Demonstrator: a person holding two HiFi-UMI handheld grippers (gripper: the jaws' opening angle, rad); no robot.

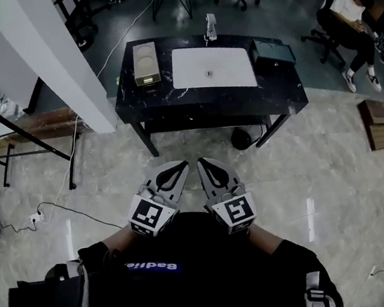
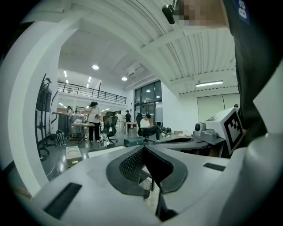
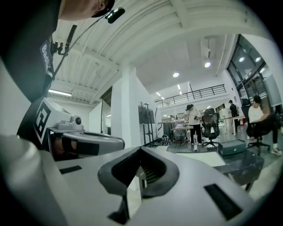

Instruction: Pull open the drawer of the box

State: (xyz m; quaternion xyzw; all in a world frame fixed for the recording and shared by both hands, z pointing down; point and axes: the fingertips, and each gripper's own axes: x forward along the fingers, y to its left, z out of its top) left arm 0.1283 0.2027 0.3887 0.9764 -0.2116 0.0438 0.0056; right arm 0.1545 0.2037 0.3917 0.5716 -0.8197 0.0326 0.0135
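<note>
L gripper (image 1: 177, 168): jaws pressed together, tips meeting, nothing between them. Held at the person's waist, just beside R gripper, touching no object.
R gripper (image 1: 206, 165): jaws likewise together, nothing held.
Both hang over bare floor (image 1: 321, 166), tips pointing toward the table.
Black table (image 1: 206, 106): ahead of both grippers, well apart.
On table:
- beige box (image 1: 145, 62), fwd-left of L gripper
- white mat (image 1: 212, 67), straight ahead
- dark box (image 1: 271, 53), fwd-right of R gripper

Drawer: can't tell which box has it.
Seated person (image 1: 351, 12): beyond table, far right.
</note>
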